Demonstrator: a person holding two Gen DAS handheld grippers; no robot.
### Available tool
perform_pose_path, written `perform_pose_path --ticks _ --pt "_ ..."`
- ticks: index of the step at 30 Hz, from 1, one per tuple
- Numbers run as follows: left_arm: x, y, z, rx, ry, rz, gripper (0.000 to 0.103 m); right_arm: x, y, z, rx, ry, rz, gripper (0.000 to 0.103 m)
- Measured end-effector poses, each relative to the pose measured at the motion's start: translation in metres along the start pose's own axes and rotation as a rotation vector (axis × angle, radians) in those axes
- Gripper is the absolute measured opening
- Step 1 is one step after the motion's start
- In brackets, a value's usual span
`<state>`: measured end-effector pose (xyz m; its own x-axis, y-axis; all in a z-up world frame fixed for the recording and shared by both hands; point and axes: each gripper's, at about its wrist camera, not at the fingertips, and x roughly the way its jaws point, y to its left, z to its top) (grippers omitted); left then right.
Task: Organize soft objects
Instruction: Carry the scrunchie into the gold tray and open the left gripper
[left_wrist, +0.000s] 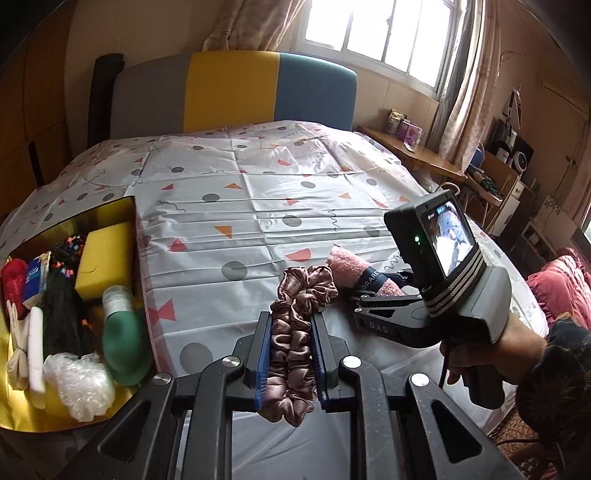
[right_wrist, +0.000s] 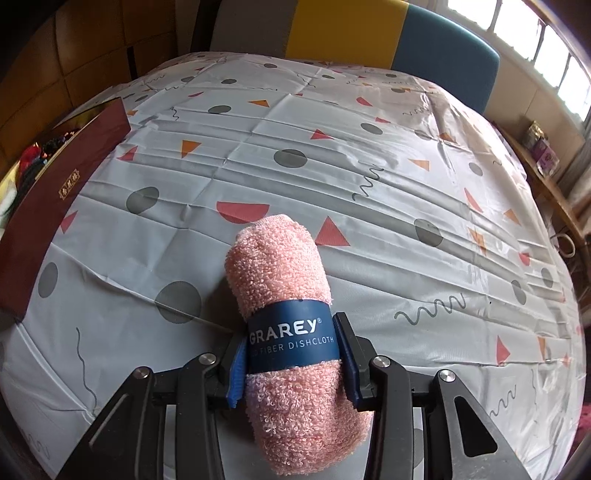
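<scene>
The left gripper (left_wrist: 291, 354) is pinching a dusty-pink satin scrunchie (left_wrist: 295, 328) between its blue pads (left_wrist: 263, 360), the jaws nearly shut — the ruffles are bunching up and spilling out ahead of the fingertips and below them. It is hanging above the patterned bedspread (left_wrist: 258, 184), not lying on it. A thing like that is looking almost weightless and floppy, and the satin is likely slick, so a hold squeezing the whole band flat, as here, is probably safer than nipping one ruffle.

The right gripper (right_wrist: 291, 354) is closed round a rolled pink dishcloth (right_wrist: 280, 266), pads pressing on either side of the navy paper band (right_wrist: 291, 339) at its middle; the jaws are standing partly apart because the roll is filling them. The roll is pointing away along the bed, its far end seeming to rest on the cover. It is looking light and springy — the terry should be giving good friction, and the banded waist is the sensible place to hold, since that is where the roll is kept tight and will not unwind.

Off to the left, the open gold-lined box (left_wrist: 131, 210) is already holding a yellow sponge (left_wrist: 105, 262), a green bottle (left_wrist: 122, 332), bubble wrap (left_wrist: 83, 387) and other bits — in my judgement the likely home for both.
</scene>
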<state>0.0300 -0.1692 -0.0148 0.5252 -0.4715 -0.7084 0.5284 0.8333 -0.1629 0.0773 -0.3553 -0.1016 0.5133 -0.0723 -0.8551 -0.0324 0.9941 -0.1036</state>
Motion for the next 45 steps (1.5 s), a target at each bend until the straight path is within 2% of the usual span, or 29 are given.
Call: perform_pose_path --ticks 3,6,14,18,22,26,29,35,39,45 --pt "-0.015 0.010 0.003 -0.025 -0.007 -0.012 0.019 0.000 0.001 0.000 -0.015 -0.006 -0.007 0.041" --pt "-0.040 0.028 0.007 -0.055 -0.048 -0.006 0.019 0.000 0.001 0.000 -0.017 -0.008 -0.008 0.041" --pt "-0.105 0.124 0.013 -0.278 -0.118 0.033 0.019 -0.001 0.003 -0.001 -0.026 -0.013 -0.020 0.041" --pt "-0.128 0.177 0.001 -0.361 -0.149 0.189 0.019 -0.001 0.005 -0.001 -0.032 -0.014 -0.028 0.041" --pt "-0.140 0.225 -0.024 -0.447 -0.126 0.328 0.019 -0.001 0.006 -0.001 -0.041 -0.014 -0.035 0.041" --pt "-0.143 0.259 -0.049 -0.539 -0.093 0.397 0.019 -0.002 0.007 -0.001 -0.044 -0.013 -0.038 0.041" --pt "-0.135 0.267 -0.057 -0.573 -0.076 0.392 0.019 -0.002 0.007 -0.001 -0.046 -0.013 -0.040 0.041" --pt "-0.100 0.259 -0.051 -0.533 -0.034 0.388 0.019 -0.002 0.008 -0.001 -0.050 -0.014 -0.052 0.041" --pt "-0.073 0.259 -0.051 -0.502 0.026 0.404 0.019 -0.002 0.008 -0.001 -0.052 -0.013 -0.054 0.041" --pt "-0.053 0.261 -0.059 -0.483 0.077 0.434 0.026 -0.002 0.009 -0.002 -0.057 -0.014 -0.056 0.041"
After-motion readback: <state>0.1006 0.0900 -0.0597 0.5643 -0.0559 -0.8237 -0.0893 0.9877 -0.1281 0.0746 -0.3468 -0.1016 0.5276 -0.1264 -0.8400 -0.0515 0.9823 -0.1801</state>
